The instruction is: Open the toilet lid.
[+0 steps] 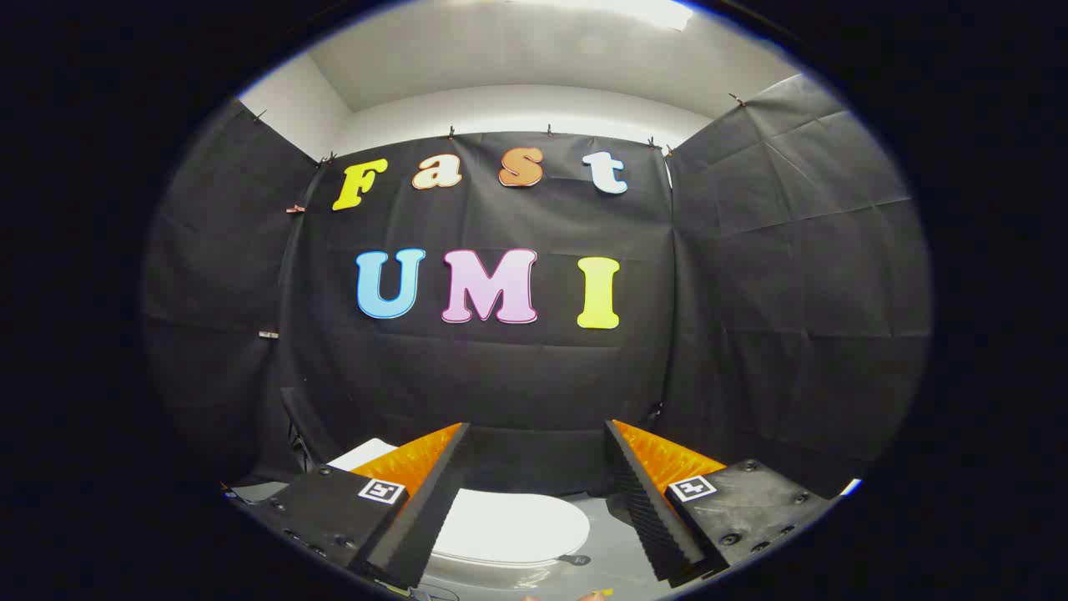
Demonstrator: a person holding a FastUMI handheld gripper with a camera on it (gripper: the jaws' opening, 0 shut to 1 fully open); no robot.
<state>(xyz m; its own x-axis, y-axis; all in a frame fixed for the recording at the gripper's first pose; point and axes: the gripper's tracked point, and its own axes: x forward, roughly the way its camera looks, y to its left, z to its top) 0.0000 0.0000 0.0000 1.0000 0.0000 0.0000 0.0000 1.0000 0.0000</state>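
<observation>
Hovering above the toilet lid (509,526), the gripper (538,492) has its two fingers spread well apart with nothing held between them. The lid lies flat and closed, below the fingers and partly between them, its rounded front edge toward the right finger. No contact with the lid is evident; the fingers appear well clear of it. A pale block, probably the tank (363,455), shows behind the lid beside the left finger. The grey floor (617,551) surrounds the lid, and a small dark fitting (576,560) sits on it just beside the lid's front edge.

Assessment: the task is not yet begun; the lid remains down. Risks from here:
- Coming down on the lid's top rather than at its front edge would give the fingers nothing to catch, and they would slide off the smooth surface.
- Hooking seat and lid together would raise both.
- A shallow grip at the rim could slip mid-lift and let the lid drop back.
</observation>
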